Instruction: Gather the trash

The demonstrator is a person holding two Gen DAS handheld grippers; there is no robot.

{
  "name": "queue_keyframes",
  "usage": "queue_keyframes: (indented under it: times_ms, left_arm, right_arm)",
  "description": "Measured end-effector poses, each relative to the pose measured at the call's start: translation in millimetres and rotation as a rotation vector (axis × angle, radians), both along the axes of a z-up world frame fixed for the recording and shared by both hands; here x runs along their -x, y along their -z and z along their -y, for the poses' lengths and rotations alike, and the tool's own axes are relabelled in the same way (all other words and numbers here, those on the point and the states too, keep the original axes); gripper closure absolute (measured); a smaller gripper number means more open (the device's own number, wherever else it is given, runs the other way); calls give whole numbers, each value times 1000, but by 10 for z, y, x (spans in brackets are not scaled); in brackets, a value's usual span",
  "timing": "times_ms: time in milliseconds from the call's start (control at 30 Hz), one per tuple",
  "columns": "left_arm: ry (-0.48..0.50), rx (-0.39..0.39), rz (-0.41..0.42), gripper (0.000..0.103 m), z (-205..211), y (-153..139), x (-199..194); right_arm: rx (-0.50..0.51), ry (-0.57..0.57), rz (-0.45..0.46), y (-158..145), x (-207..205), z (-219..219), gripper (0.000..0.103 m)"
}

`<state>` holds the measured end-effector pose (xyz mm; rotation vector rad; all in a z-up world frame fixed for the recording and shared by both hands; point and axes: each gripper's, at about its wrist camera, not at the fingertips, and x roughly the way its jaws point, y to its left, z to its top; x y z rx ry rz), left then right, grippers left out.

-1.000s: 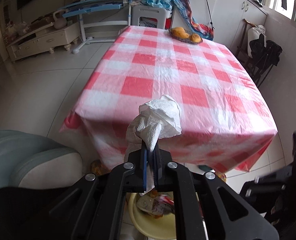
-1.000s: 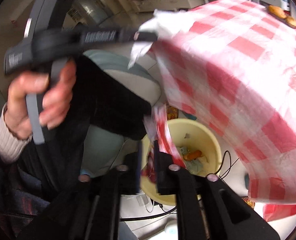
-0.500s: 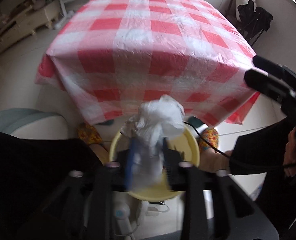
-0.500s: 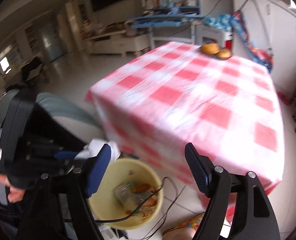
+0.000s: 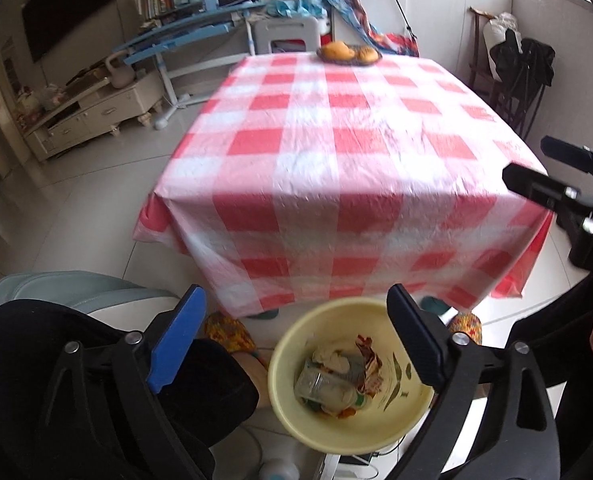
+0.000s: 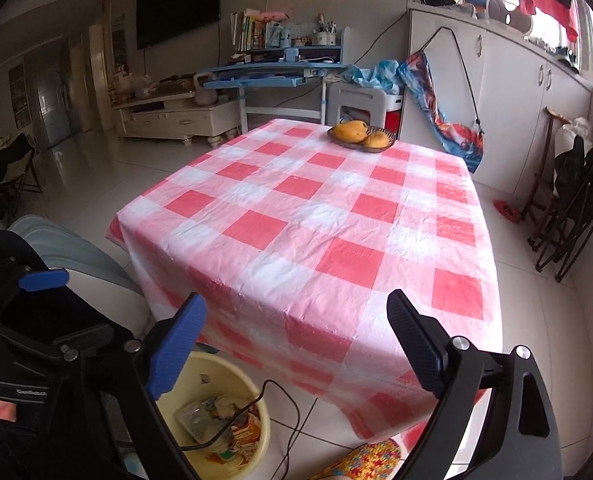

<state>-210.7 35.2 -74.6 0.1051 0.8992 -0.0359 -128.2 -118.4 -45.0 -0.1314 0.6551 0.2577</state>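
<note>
Both tongs [image 5: 292, 328] [image 6: 296, 332] gape above round yellow plastic bin [image 5: 412, 424] of crumpled trash [image 5: 336, 376].

Wide bare stretch across the checked tablecloth [image 6: 316, 216], only the fruit plate [image 6: 361, 136] sitting at the far edge, so a gripper passes freely over nearly the whole top. Down low it's tighter: the yellow bin [image 5: 392, 420] sits on the floor just off the table's near edge, its mouth unblocked from above, a black cable [image 6: 284, 408] trailing across its rim. The grey seat [image 6: 76, 256] crowds the left side.
</note>
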Motion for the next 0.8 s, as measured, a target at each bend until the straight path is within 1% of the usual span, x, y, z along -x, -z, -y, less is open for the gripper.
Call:
queue_keyframes:
  times_ms: [200,300,400,533,600,700,800]
  left_arm:
    - [-26,26,66,7,-23,-117,38]
    - [-20,30,104,7,17,-192,50]
    - [-8,26,155,7,80,-323,39]
    - [24,-18,250,7,175,-637,-9]
    - [36,-22,308,7,196,-815,-36]
    - [65,-34,350,7,238,-945,-100]
    - [75,-39,363,7,251,-958,-171]
  right_arm:
    - [74,-4,62,-25,63,-94,12]
    - [103,12,93,-53,93,-100,12]
    - [109,50,125,-97,120,-51,10]
    - [71,138,153,-156,135,116,8]
    - [41,177,149,-165,108,200,8]
    - [-13,239,127,-155,28,321,8]
    - [-53,297,113,-143,-30,406,8]
